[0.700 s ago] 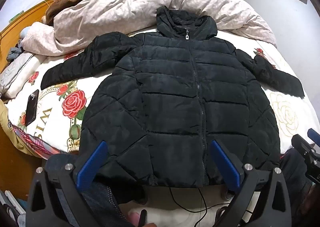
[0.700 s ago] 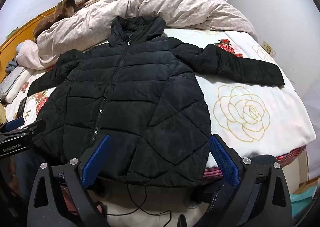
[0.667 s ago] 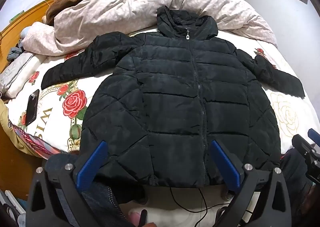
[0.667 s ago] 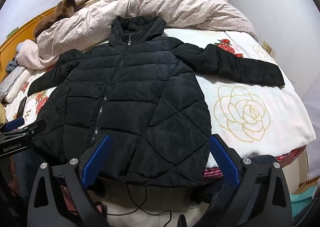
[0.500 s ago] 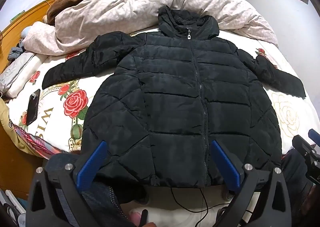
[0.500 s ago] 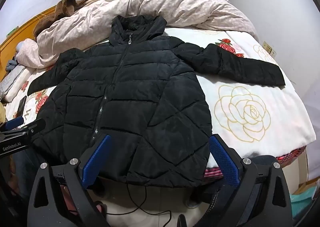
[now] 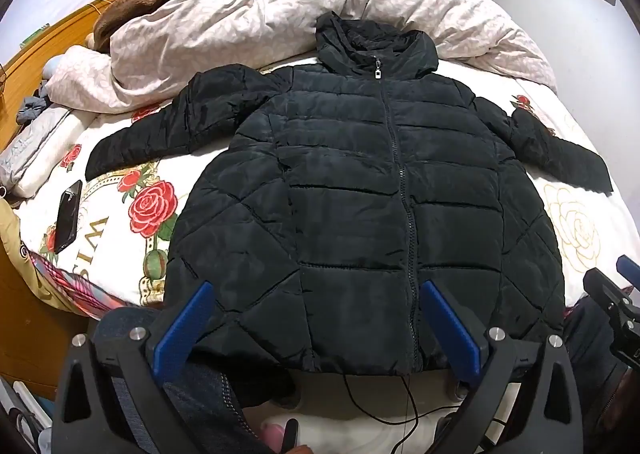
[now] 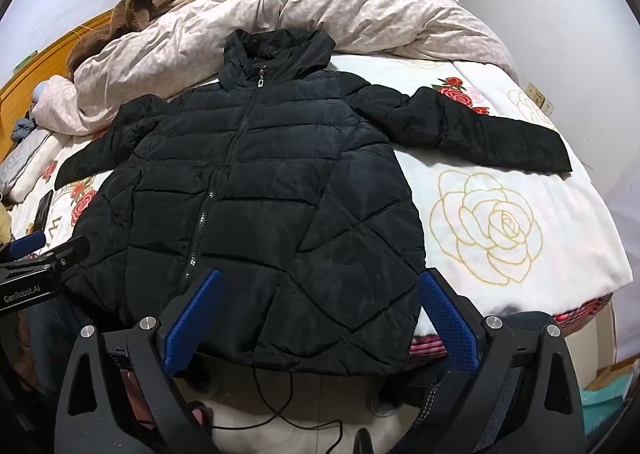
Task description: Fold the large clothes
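A black quilted hooded jacket (image 7: pixel 352 206) lies flat and zipped on the bed, hood at the far end, both sleeves spread out to the sides. It also shows in the right wrist view (image 8: pixel 264 198). My left gripper (image 7: pixel 316 318) is open and empty, hovering just short of the jacket's hem. My right gripper (image 8: pixel 320 314) is open and empty above the hem's right part. The left gripper's tip (image 8: pixel 44 258) shows at the left edge of the right wrist view, and the right gripper's tip (image 7: pixel 612 294) at the right edge of the left wrist view.
A rumpled pink duvet (image 7: pixel 280 22) is heaped across the far end of the bed. A black phone (image 7: pixel 69 216) lies on the rose-print sheet (image 8: pixel 500 222) at the left. A thin black cable (image 8: pixel 280 402) hangs below the hem. A wooden bed frame (image 7: pixel 48 50) runs along the left.
Both views have shifted very slightly; the jacket sits a touch lower in the left wrist view. The jacket itself has not moved and both grippers stay open.
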